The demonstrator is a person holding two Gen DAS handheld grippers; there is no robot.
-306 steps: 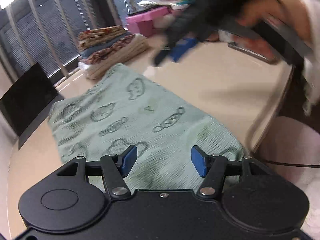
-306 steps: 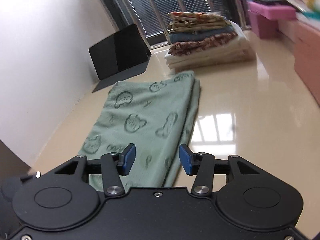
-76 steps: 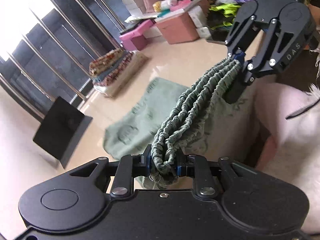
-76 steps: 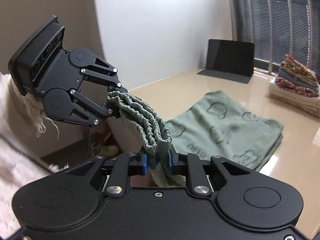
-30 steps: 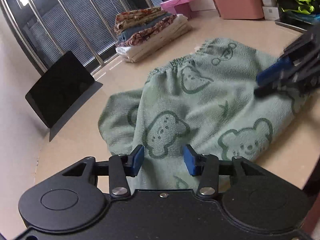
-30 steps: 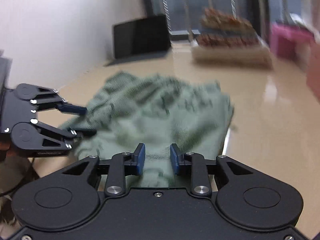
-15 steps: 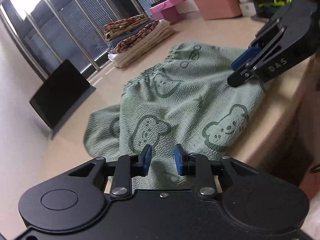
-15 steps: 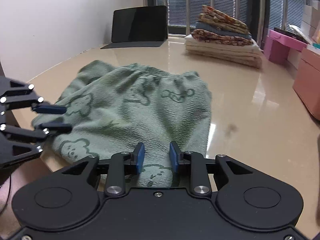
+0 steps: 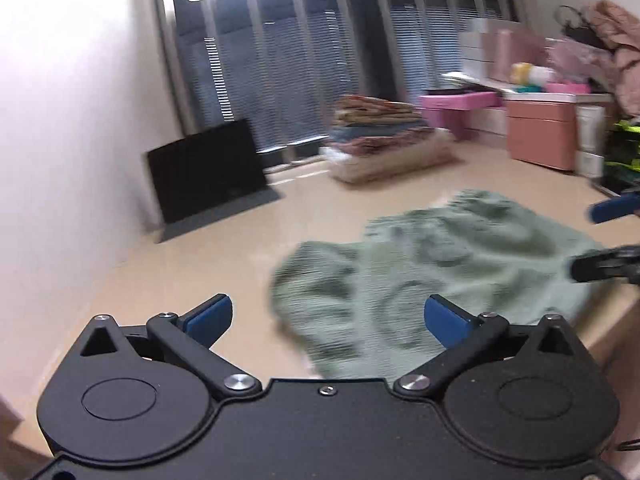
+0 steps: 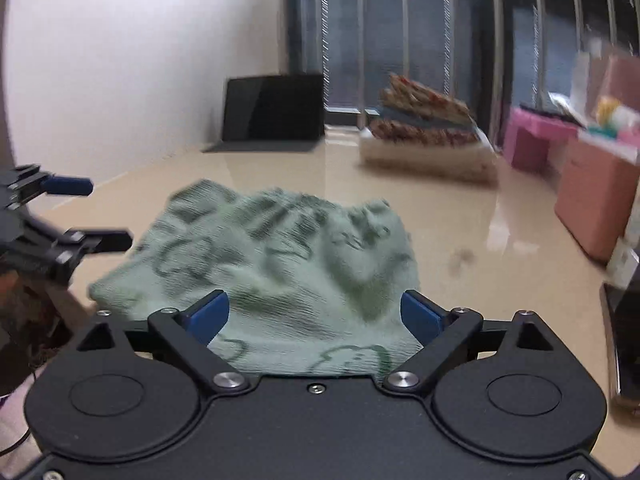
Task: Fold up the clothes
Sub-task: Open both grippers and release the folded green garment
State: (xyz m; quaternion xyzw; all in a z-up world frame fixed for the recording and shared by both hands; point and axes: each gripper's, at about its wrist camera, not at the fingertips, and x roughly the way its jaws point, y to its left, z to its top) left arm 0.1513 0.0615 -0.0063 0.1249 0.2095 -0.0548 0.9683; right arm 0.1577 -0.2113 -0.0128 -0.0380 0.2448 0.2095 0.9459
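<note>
On the beige table (image 10: 460,216) near its front edge lies the green bear-print garment (image 10: 280,252), folded over on itself but lumpy and uneven, gathered waistband side toward the window; one fold looks laid down, yet edges are not squared and at least one more fold plus smoothing seems left, then probably a move to the stack of folded clothes (image 10: 424,140) at the far side of the table, well apart from the garment; a dark tablet on its stand (image 10: 272,108) sits by the wall, pink boxes (image 9: 540,136) off to the right; left gripper (image 9: 328,316) has its jaws spread wide, just been opening, nothing between the blue pads, which hang over bare table and the garment's left end without pressing on it; right gripper (image 10: 314,312) likewise spread wide, just been opening, cloth visible between and below the pads but not pinched; both grippers point forward and somewhat down, side by side at the near edge of the garment, each seen at the margin of the other's view; both views motion-blurred, so fine fold lines are hard to tell; garment is free on the table, held by neither.
</note>
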